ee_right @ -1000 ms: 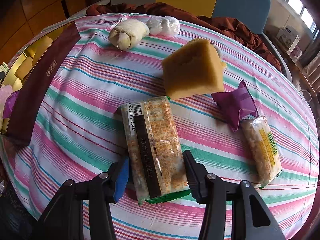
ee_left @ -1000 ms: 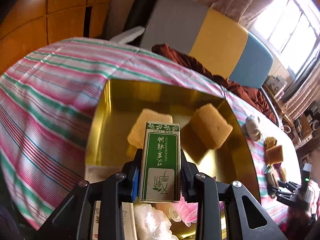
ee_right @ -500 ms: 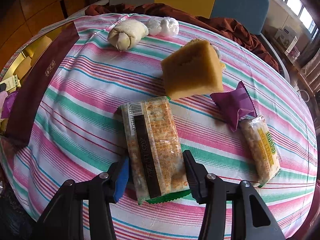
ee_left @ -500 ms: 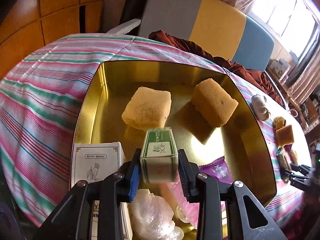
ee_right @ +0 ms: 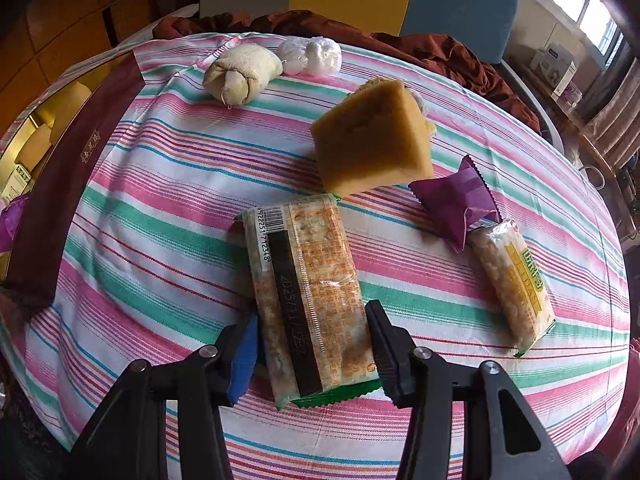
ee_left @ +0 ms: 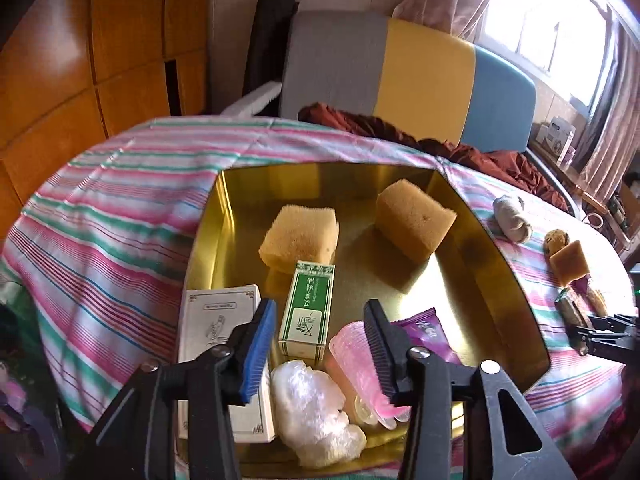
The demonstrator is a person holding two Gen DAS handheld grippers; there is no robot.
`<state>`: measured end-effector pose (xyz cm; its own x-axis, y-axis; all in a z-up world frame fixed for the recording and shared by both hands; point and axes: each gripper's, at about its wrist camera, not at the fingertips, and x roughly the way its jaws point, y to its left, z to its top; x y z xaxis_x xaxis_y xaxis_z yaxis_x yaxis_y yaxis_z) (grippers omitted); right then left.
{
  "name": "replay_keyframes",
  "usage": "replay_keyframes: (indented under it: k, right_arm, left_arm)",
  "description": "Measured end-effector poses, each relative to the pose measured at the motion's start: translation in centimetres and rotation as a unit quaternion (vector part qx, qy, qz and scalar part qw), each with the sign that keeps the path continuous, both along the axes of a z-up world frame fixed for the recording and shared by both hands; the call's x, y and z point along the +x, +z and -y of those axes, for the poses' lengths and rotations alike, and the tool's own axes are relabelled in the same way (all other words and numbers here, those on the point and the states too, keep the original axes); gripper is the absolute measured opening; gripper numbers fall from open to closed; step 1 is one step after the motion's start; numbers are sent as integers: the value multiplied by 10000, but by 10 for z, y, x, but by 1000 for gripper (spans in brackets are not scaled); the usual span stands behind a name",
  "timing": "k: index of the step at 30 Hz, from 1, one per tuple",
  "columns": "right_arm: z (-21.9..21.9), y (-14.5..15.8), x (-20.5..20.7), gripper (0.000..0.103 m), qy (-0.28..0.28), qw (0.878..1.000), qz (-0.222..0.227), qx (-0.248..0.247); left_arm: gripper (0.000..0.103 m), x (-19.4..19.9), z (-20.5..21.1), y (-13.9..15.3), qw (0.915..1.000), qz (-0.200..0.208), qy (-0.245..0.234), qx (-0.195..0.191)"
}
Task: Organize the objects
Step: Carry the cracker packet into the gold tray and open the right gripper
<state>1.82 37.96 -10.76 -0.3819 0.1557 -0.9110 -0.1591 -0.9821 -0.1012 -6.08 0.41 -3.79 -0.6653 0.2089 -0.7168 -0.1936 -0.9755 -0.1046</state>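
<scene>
A gold tin box (ee_left: pixel 516 292) sits on the striped tablecloth. In it lie a green carton (ee_left: pixel 307 309), two yellow sponges (ee_left: pixel 299 236) (ee_left: pixel 416 220), a white card box (ee_left: pixel 208 320), a pink cup (ee_left: pixel 356 356), a purple packet (ee_left: pixel 424 328) and a clear plastic wad (ee_left: pixel 316 412). My left gripper (ee_left: pixel 320 344) is open just above the green carton, which lies flat in the tin. My right gripper (ee_right: pixel 312 344) has its jaws around a cracker pack (ee_right: pixel 308 284) lying on the cloth.
On the cloth near the right gripper lie a yellow sponge (ee_right: pixel 372 140), a purple packet (ee_right: pixel 456 200), a second cracker pack (ee_right: pixel 516 284), a cloth bundle (ee_right: pixel 240 72) and white plastic wads (ee_right: pixel 312 56). The tin's maroon side (ee_right: pixel 68 184) is at left. A chair (ee_left: pixel 400 76) stands behind the table.
My left gripper lowered the green carton into the tin, opened and let it go; the carton now lies flat. The right gripper and cracker pack have not moved.
</scene>
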Motion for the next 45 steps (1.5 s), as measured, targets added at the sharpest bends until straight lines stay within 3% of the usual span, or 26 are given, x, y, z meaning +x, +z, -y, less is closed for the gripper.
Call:
replay_keyframes:
  k: [4, 7, 13, 17, 21, 27, 34, 39, 45]
  right_arm:
    - [6, 12, 1, 51, -139, 9992, -179, -315]
    - [24, 34, -5, 51, 57, 9974, -426, -583]
    - [96, 84, -44, 51, 1095, 9866, -895, -813]
    - [157, 100, -68, 51, 1819, 9747, -954, -887]
    - [214, 88, -97, 51, 2400, 9655, -614, -798]
    - [260, 45, -139, 51, 2562, 9613, 118, -1009]
    - [274, 34, -128, 55, 2701, 9572, 191, -1021]
    - [260, 52, -117, 75, 2595, 9583, -161, -1189]
    - [237, 74, -99, 75, 2480, 9594, -532, -1232]
  left_arm:
    - [56, 14, 3, 16, 9996, -293, -40, -21]
    - [61, 23, 7, 26, 9990, -455, -38, -19]
    - [64, 30, 21, 33, 9986, -479, 106, 178]
    - [64, 31, 38, 33, 9981, -450, 318, 268]
    - [64, 33, 55, 31, 9974, -397, 511, 309]
    - [66, 36, 73, 23, 9967, -272, 669, 372]
    - [72, 37, 79, 16, 9962, -154, 727, 446]
    - [73, 38, 72, 21, 9966, -221, 702, 376]
    - [75, 43, 58, 34, 9974, -383, 560, 248]
